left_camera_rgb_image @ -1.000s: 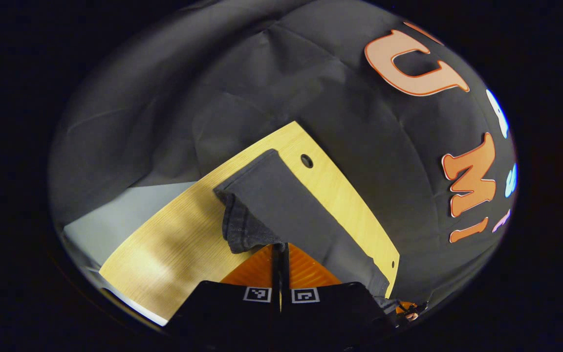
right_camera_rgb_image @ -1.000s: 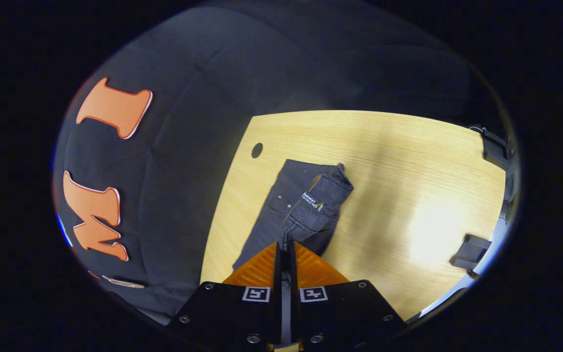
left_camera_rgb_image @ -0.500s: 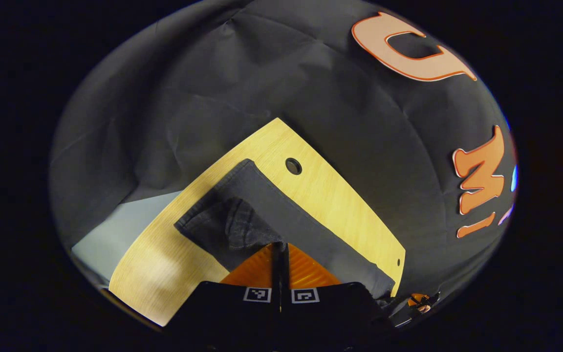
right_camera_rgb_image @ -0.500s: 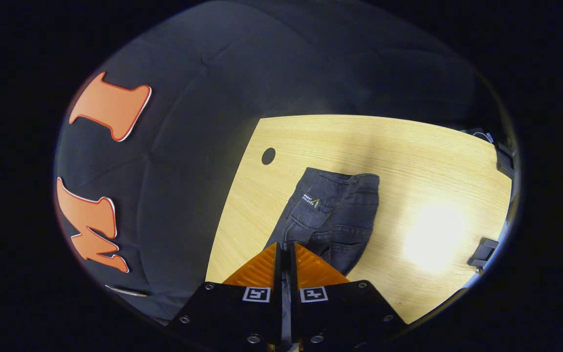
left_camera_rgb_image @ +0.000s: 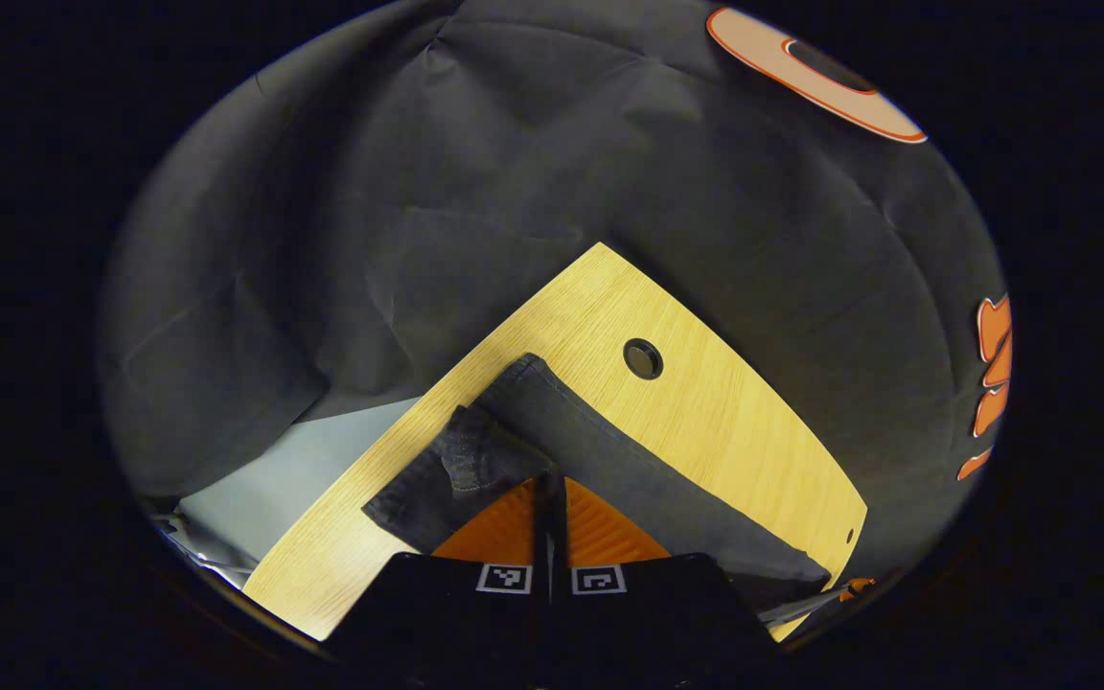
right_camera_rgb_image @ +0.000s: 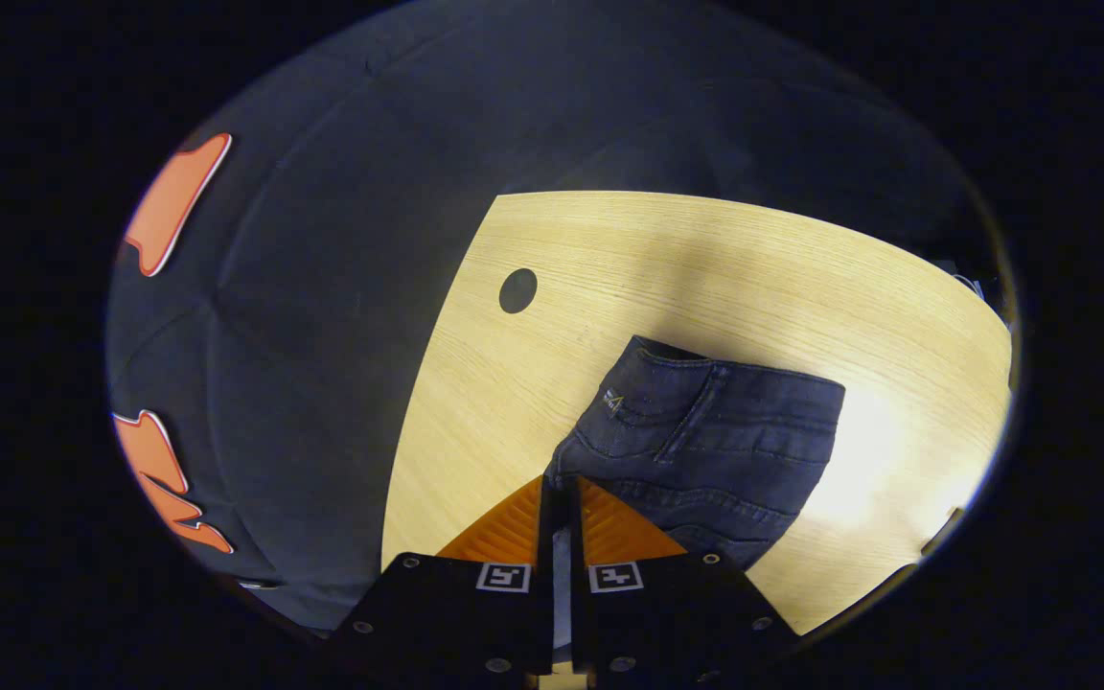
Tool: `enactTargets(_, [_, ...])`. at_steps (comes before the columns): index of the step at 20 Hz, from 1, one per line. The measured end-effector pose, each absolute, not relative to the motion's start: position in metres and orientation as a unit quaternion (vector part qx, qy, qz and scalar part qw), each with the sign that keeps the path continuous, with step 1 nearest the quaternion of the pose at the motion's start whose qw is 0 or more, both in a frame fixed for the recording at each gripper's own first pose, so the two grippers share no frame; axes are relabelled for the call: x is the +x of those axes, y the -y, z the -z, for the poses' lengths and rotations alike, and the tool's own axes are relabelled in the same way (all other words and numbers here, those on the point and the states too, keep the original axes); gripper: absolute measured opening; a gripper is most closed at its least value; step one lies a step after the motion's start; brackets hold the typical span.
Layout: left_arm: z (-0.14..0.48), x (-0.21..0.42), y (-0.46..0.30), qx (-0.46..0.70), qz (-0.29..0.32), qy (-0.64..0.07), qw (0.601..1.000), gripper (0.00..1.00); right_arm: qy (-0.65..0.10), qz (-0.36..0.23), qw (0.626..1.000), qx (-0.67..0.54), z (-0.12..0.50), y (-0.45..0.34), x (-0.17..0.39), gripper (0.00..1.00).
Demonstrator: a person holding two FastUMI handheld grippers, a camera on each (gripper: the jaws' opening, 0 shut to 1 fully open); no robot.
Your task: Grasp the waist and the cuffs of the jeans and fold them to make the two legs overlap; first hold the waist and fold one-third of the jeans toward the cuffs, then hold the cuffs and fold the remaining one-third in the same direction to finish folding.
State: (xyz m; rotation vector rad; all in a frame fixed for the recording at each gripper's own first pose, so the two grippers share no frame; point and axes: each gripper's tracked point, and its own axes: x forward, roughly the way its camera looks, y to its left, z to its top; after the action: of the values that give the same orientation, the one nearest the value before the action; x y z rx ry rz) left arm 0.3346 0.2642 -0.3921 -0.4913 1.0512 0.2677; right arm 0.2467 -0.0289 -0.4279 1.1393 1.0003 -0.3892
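Note:
Dark grey jeans lie folded lengthwise on a light wooden table. In the left gripper view my left gripper is shut on a fold of denim at the near end, low over the tabletop, with the long leg running off to the right. In the right gripper view the jeans show their waistband, seams and a small tag, spread flat. My right gripper is shut on the waist edge at its near corner.
The table has a round cable hole, also seen in the right gripper view as the hole. The black booth wall stands close behind the table's edge. A pale grey floor patch lies beyond the table's left edge.
Both grippers have come down and forward with the denim. The lifted, bunched waist part has been laid flat over the jeans, and the table looms nearer.

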Motion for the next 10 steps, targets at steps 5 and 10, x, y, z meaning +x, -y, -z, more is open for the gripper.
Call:
enactTargets(5, [0.403,0.35,-0.258,-0.2,-0.139,-0.507,0.827,0.01,-0.476,0.183,0.686,0.519,0.45,0.028,0.258,0.08])
enactTargets(10, [0.404,0.361,-0.262,-0.166,-0.154,-0.491,0.841,0.14,-0.465,0.18,0.679,0.539,0.444,0.037,0.263,0.18])
